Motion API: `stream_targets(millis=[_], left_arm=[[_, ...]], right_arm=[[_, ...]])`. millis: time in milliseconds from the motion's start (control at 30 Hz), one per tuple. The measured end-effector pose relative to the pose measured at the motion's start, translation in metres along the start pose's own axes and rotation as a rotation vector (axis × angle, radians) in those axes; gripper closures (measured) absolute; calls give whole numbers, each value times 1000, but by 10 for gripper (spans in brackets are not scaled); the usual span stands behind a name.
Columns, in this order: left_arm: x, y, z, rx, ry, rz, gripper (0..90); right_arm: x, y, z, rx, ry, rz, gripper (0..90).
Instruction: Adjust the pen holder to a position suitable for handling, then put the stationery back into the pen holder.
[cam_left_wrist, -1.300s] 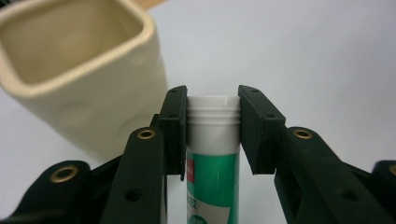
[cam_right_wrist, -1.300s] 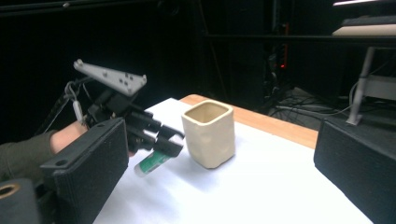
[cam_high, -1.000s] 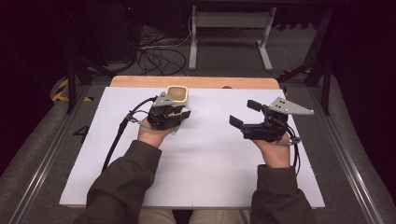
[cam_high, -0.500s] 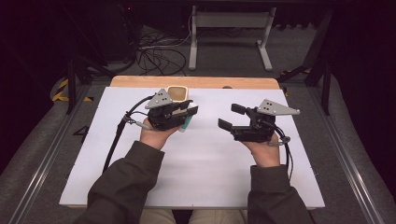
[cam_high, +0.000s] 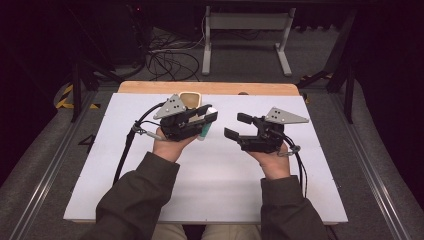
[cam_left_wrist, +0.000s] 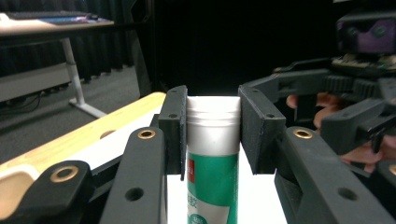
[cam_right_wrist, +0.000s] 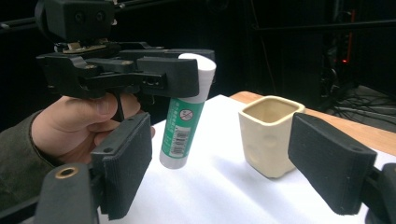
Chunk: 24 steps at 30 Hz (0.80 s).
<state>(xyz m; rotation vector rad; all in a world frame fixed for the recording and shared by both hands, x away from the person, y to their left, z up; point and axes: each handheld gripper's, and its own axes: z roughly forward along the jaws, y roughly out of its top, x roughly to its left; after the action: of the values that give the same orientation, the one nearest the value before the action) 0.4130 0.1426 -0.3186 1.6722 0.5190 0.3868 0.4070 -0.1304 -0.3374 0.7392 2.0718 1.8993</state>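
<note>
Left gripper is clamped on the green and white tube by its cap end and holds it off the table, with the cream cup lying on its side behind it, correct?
Not quite: the cream cup stands upright, mouth up, as the right gripper view shows. The left gripper does clamp the tube near its cap, clear of the table.

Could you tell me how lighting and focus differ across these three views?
High view: white table bright, surroundings nearly black. Left gripper view: green tube sharp, white sheet beneath glares, background dark. Right gripper view: cream cup evenly lit, near pads slightly soft.
</note>
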Motion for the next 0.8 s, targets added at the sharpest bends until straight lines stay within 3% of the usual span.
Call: stream_targets(millis=[800], left_arm=[[-15, 6, 5, -54, -32, 13, 654]], right_arm=[[6, -3, 9, -19, 58, 10, 256]])
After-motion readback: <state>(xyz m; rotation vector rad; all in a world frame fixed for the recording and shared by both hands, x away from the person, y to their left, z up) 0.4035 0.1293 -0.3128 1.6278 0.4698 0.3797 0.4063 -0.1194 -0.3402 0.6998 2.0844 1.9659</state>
